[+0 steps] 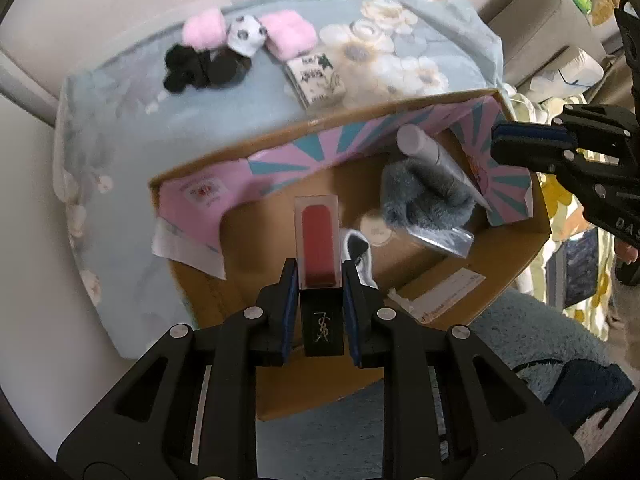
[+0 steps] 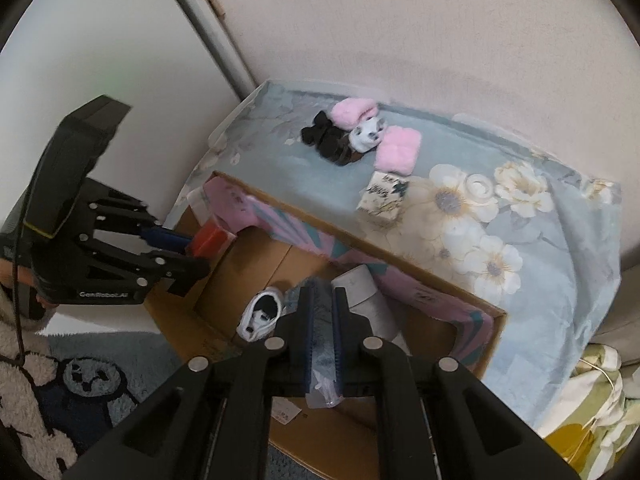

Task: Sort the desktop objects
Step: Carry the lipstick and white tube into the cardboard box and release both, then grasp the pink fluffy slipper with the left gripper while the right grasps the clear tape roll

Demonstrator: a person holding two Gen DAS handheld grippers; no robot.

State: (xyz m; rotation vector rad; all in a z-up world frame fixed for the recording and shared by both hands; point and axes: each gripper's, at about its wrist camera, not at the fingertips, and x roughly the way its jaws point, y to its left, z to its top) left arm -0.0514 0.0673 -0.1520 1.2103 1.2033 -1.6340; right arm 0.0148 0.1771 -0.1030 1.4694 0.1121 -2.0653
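My left gripper [image 1: 320, 276] is shut on a red lip-gloss tube with a black cap [image 1: 319, 252] and holds it over the open cardboard box [image 1: 516, 248]. In the right wrist view the left gripper [image 2: 188, 254] shows with the red tube [image 2: 210, 240] above the box's left end. My right gripper [image 2: 322, 296] is narrowly parted and empty above the box [image 2: 486, 354]; it shows at the right edge of the left wrist view [image 1: 498, 142]. Inside the box lie a grey fluffy item [image 1: 424, 196], a grey tube [image 1: 428, 152] and a black-and-white sock [image 2: 260, 316].
On the floral cloth [image 2: 560, 256] behind the box lie pink fluffy socks [image 1: 290, 34], a panda sock [image 1: 246, 34], black socks [image 1: 200, 68], a small printed carton [image 1: 318, 78] and a clear round lid [image 2: 478, 186]. A blue rug [image 1: 540, 344] lies beside the box.
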